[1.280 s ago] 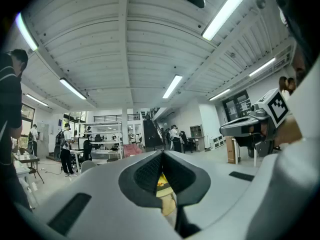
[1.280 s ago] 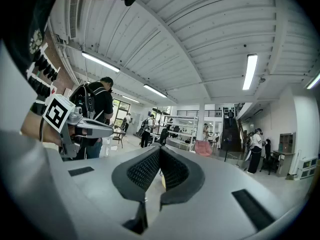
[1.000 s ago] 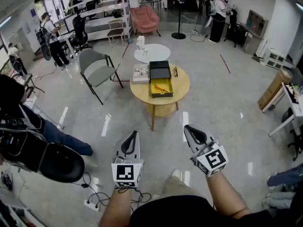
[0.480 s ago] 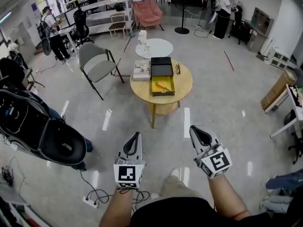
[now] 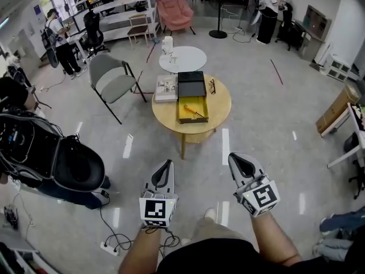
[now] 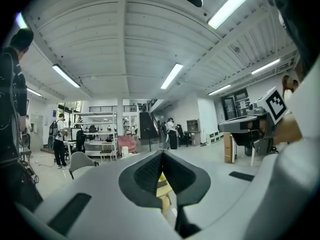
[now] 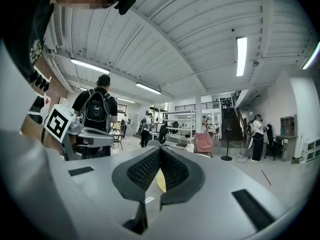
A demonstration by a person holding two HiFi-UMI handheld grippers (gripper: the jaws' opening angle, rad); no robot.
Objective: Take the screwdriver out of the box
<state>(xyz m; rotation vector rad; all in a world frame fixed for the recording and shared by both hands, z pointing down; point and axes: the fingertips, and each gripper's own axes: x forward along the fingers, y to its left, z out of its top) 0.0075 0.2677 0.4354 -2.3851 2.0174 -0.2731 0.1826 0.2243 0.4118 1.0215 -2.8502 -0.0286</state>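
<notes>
left gripper [image 5: 166, 164]: jaws together at the tips, nothing between them; low over the floor, pointing toward the table.
right gripper [image 5: 233, 156]: jaws pressed together, empty (level with the left gripper, well apart from it).
floor ahead [image 5: 251, 124]: bare grey floor between both grippers and the table, with white stripes [image 5: 223, 147] on it.
screwdriver [image 5: 193, 108]: orange handle, lying aslant in the yellow tray of the box, well ahead of both grippers.
box [image 5: 194, 120]: open, black lid [image 5: 191, 84] laid back behind the tray, near the middle of the table.
table [image 5: 219, 104]: round, wooden, near rim facing the grippers; bare wood right of the box and along the front edge.
beside the box: white booklet [image 5: 166, 88] just left of the lid, glasses [image 5: 211, 86] just right of it.
left flank: person with a black backpack [image 5: 51, 158] close by the left gripper; power strip [image 5: 111, 247] and cables on the floor below it.
beyond the table: grey chair [image 5: 114, 84] to its left, low white round table [image 5: 182, 60] just behind.
right flank: open floor, cardboard carton [image 5: 336, 108] well off by the wall.
</notes>
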